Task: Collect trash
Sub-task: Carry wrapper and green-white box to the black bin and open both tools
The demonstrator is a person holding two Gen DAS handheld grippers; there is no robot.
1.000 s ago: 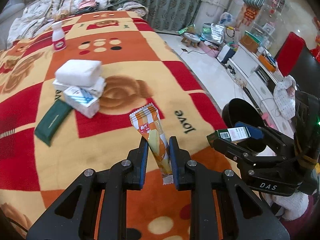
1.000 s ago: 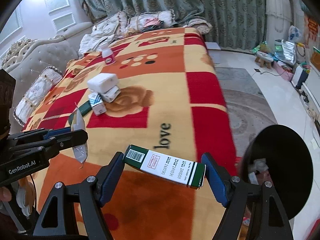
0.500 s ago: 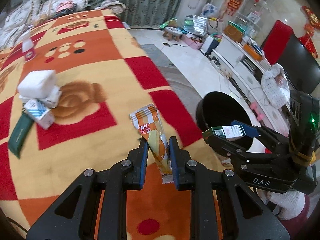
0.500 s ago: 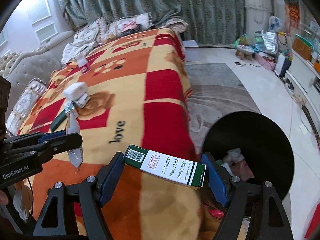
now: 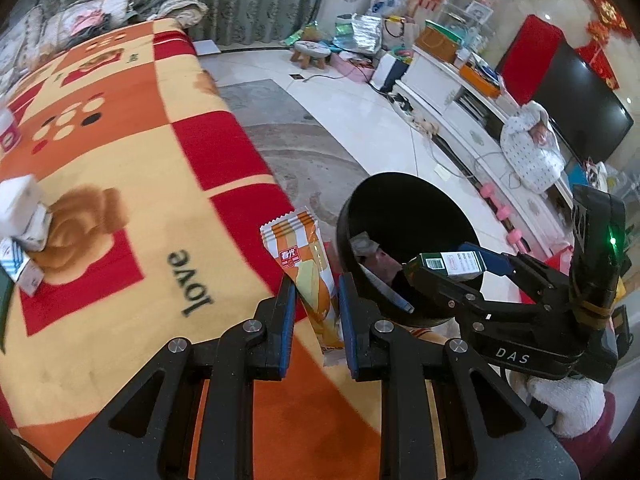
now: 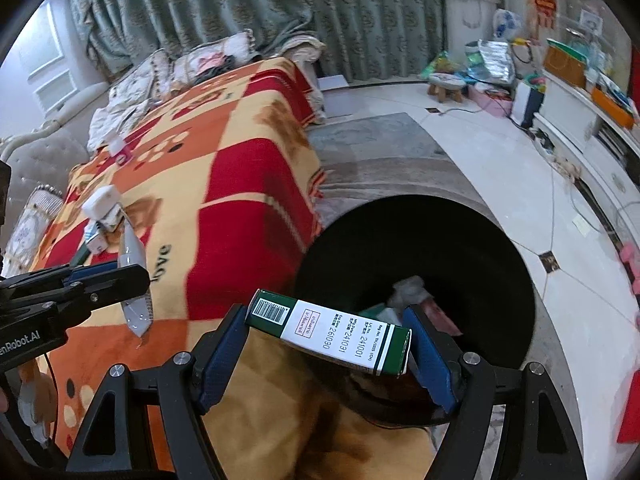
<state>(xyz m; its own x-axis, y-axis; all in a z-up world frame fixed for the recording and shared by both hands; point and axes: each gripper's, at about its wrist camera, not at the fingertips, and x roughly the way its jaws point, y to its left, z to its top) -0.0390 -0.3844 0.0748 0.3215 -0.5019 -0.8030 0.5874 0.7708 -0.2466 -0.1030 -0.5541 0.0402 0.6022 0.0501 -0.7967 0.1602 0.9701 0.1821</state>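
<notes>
Left gripper (image 5: 314, 300) pinches the orange snack wrapper (image 5: 306, 268) above the blanket's (image 5: 120, 160) edge. Right gripper (image 6: 328, 344) clamps the green box (image 6: 332, 330) endwise over the black bin (image 6: 500, 248).

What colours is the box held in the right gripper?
Dark green with a white printed panel: the box, clearest in the right wrist view.

Green-white box (image 6: 332, 332), black bin (image 6: 516, 280)
</notes>
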